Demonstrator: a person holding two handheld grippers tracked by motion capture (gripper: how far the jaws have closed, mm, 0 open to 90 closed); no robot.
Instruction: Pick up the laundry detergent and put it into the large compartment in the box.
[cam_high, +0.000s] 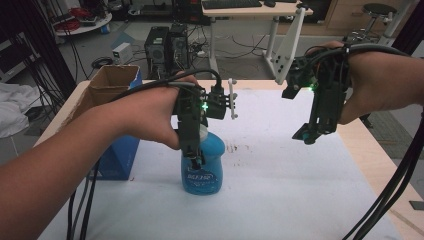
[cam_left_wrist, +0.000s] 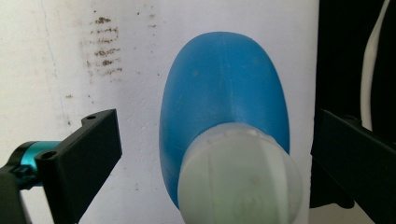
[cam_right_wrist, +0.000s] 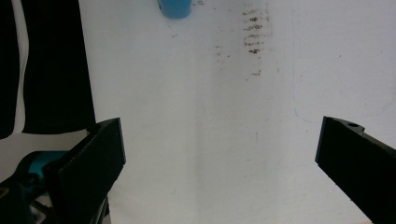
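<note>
We held left hand-held gripper (cam_high: 196, 161) open, jaws straddling white cap of upright blue plastic bottle (cam_high: 203, 167) directly below; right hand-held gripper (cam_high: 306, 134) open, well right of bottle.

Both jaws spread wide: left hand-held gripper (cam_high: 196, 161) points straight down, right hand-held gripper (cam_high: 306, 135) hangs raised.

Left tool (cam_left_wrist: 212, 154) spread wide around the blue bottle's (cam_left_wrist: 224, 88) white cap (cam_left_wrist: 240, 179).

Blue bottle (cam_high: 202, 167) w/ white cap (cam_left_wrist: 240, 179), upright on white table cover, label toward camera.
</note>
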